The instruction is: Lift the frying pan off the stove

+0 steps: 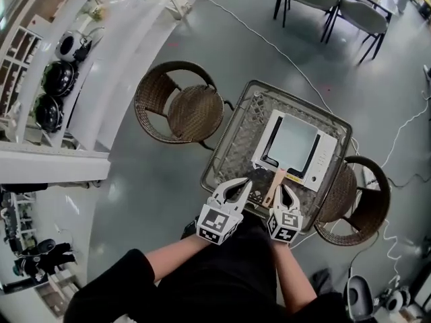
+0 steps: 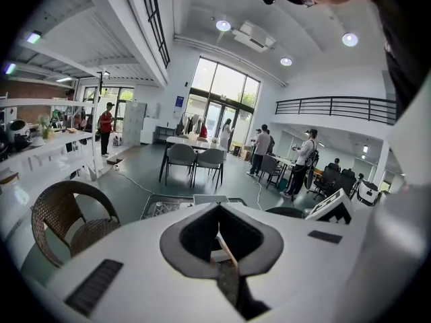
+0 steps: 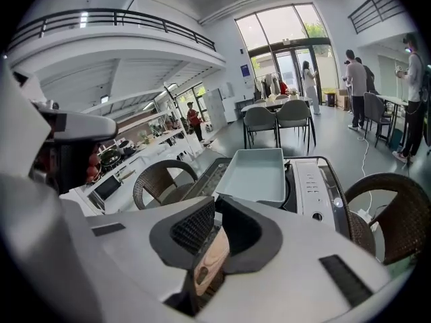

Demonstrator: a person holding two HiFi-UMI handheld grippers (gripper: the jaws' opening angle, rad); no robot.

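A pale grey-green square frying pan (image 1: 294, 140) sits on a white portable stove (image 1: 328, 159) on a small table. Its wooden handle (image 1: 273, 186) points toward me. My right gripper (image 1: 286, 195) hangs just right of the handle's end, jaws shut. In the right gripper view the pan (image 3: 259, 173) and stove (image 3: 311, 184) lie ahead, and the wooden handle (image 3: 210, 264) shows below the closed right gripper (image 3: 215, 208). My left gripper (image 1: 236, 188) hovers over the table's near edge, left of the handle. The left gripper (image 2: 219, 210) is shut with nothing held.
The table (image 1: 229, 147) has a patterned top and a metal rim. Wicker chairs stand at its left (image 1: 178, 106) and right (image 1: 367, 204). White cables (image 1: 269, 42) trail over the grey floor. Dining chairs (image 1: 337, 5) stand further off, shelves (image 1: 60, 66) to the left.
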